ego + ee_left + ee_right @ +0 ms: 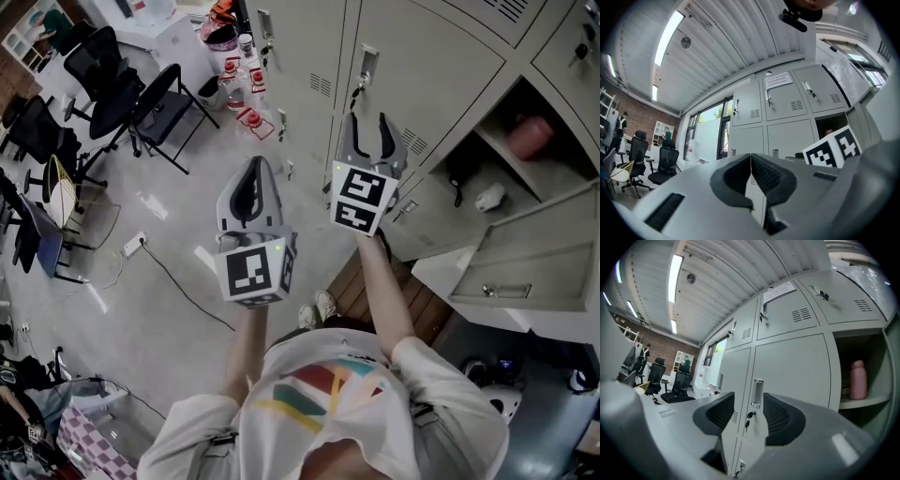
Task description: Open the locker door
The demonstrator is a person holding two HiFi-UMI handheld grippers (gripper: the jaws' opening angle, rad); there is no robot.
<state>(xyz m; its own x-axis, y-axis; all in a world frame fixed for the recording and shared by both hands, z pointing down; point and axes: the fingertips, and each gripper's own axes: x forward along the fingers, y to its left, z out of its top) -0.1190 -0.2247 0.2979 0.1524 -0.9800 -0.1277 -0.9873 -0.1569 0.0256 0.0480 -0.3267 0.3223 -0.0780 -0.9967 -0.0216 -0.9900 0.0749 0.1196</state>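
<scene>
The right gripper [369, 129] holds its fingers wide apart and empty, facing the handle [757, 393] of a closed locker door [799, 364], while the left gripper [255, 172] has its fingers pressed together on nothing.

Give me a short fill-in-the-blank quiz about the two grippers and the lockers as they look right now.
The jaws of the right gripper stand ____, with nothing gripped.
The jaws of the left gripper are pressed ____.
Farther off, in line between the right gripper's jaws, is the handle of a locker door that is ____.
On the shelf of the open locker stands a ____ bottle.
Missing words: open; together; closed; pink.
</scene>
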